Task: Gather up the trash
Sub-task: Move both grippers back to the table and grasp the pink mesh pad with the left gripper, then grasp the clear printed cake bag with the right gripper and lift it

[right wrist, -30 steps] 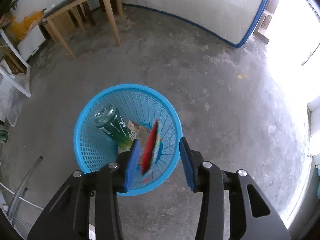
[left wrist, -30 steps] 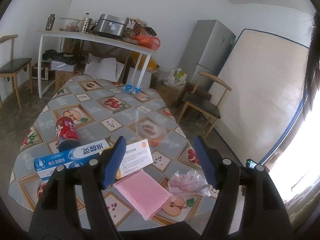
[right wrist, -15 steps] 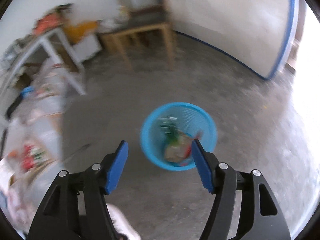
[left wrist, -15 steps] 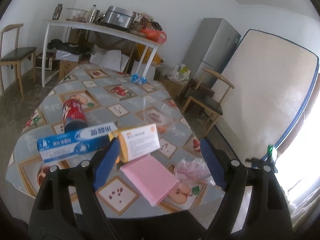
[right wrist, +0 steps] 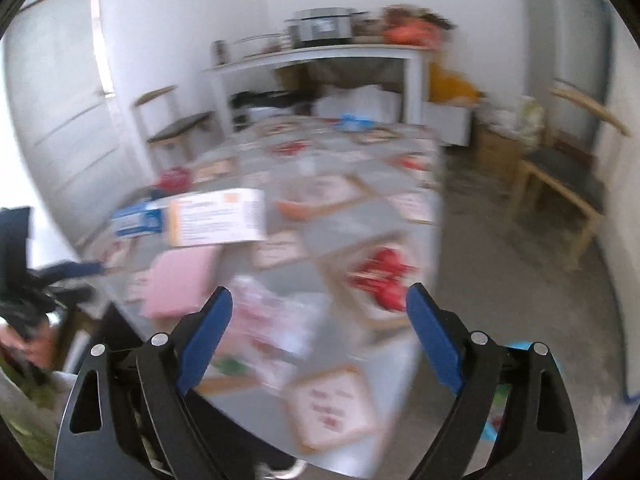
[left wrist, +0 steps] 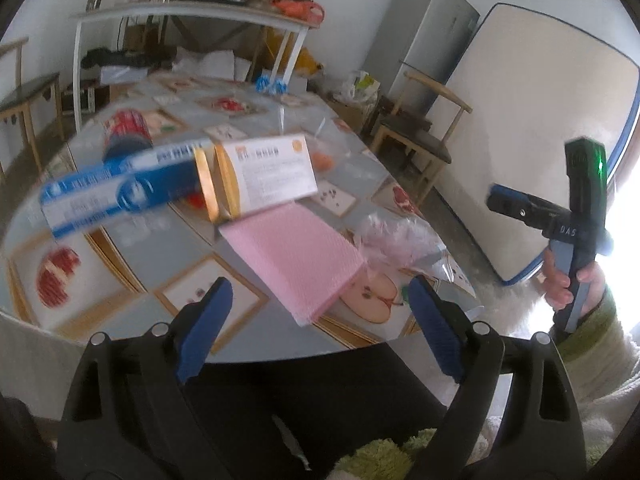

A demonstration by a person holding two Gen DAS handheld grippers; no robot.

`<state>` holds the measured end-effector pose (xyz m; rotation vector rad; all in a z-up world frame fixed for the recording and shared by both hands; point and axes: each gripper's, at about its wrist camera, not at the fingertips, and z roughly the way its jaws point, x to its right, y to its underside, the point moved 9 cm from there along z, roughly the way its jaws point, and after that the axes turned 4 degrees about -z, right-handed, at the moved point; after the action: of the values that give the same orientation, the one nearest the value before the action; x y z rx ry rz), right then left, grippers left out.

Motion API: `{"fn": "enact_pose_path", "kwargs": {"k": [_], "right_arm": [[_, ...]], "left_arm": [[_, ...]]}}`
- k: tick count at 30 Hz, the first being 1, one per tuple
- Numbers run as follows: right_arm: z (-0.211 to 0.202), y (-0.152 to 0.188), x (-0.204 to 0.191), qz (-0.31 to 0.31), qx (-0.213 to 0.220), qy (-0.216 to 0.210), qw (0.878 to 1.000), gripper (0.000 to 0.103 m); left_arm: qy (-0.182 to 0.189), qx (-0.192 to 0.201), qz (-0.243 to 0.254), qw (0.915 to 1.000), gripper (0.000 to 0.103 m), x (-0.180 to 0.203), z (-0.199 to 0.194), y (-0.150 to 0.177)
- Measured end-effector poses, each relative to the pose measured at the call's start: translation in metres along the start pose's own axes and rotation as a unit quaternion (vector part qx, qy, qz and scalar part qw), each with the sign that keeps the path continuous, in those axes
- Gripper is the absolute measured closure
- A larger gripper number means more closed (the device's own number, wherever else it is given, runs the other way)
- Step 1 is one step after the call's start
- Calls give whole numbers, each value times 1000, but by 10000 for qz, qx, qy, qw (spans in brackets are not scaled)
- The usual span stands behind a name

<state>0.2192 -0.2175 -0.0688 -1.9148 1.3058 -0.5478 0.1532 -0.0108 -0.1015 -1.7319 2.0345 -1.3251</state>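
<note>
A: Trash first — where is it?
B: On the table (left wrist: pixel 256 344). Pink pad (left wrist: pixel 294 258) nearest the edge, crinkly clear wrapper (left wrist: pixel 396 236) just to its right, white-and-orange box (left wrist: pixel 266 174) behind it, blue-and-white long box (left wrist: pixel 120 190) to the left, red can (left wrist: pixel 128 134) further back. All untouched.
A: Bin?
B: Barely — a sliver of blue at the bottom right of the right wrist view, basket (right wrist: pixel 520 346) I think, too cropped to be sure. A second ago that camera looked straight down into it, with a red packet between the fingers; now the table fills the view.
A: So that drop is done?
B: I judge yes. Right gripper (right wrist: pixel 318 320) has swung back, jaws opening and nothing between them. Very blurred, so no fine detail.
A: Left?
B: Left gripper (left wrist: pixel 318 308) also opening, wide, empty, dropped lower toward the near edge. The pink pad sits ahead between its fingers, not touched.
A: Right hand in the left view?
B: Yes, hand (left wrist: pixel 568 280) with a green sleeve at far right.
A: Meaning?
B: One item binned, next pick starting — probably pad or wrapper. Several items remain.
</note>
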Motion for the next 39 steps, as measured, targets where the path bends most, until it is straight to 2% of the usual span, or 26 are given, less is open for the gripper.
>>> {"fn": "enact_pose_path", "kwargs": {"k": [3,5,6,8,10,11,12,15,21,24,27,33,36,37,39], "right_arm": [[21,-2,-21,-307,-168,-67,9994,17],[36,-1,-29,-392,-357,-53,9986,17],[41,-3,-34,-308,-397,-155,9986,17],[49,-8,-47,-102,-411,-390,9983,18],[59,-14,-54,65,-443,-564,9974,30],[65,-16,-58,185,-476,-660,9965,34],[72,-20,-63,408,-556,-836,9941,42],[93,-22,-71,865,-843,-1086,9867,55],[135,-15,-92,1159,-1561,-1276,9726,58],[149,-7,-93,1359,-1870,-1301,9642,57],[151,0,-102,1401,-2081,-1510,9562,57],[145,10,-124,1631,-2291,-2221,9336,57],[137,12,-130,1900,-2278,-2663,9171,56],[133,12,-132,2022,-2268,-2890,9078,56],[128,12,-133,2126,-2239,-3088,8996,55]], "left_arm": [[211,-16,-279,9994,18,-5,11,2],[330,-32,-466,9984,24,-9,18,2],[353,-64,-568,9977,26,-13,22,3],[433,-118,-775,9960,37,-19,31,2],[491,-162,-962,9940,46,-25,36,3],[525,-190,-1046,9929,50,-28,39,3],[554,-205,-1116,9920,52,-31,42,4],[573,-246,-1148,9914,58,-35,44,7],[689,-335,-1212,9897,58,-36,44,9],[735,-366,-1217,9892,53,-35,43,8],[744,-380,-1234,9888,46,-34,44,6],[750,-399,-1310,9877,33,-34,39,4],[598,-361,-1291,9892,27,-38,34,4],[560,-354,-1287,9895,25,-40,33,4],[484,-338,-1300,9898,24,-44,30,3]]}}
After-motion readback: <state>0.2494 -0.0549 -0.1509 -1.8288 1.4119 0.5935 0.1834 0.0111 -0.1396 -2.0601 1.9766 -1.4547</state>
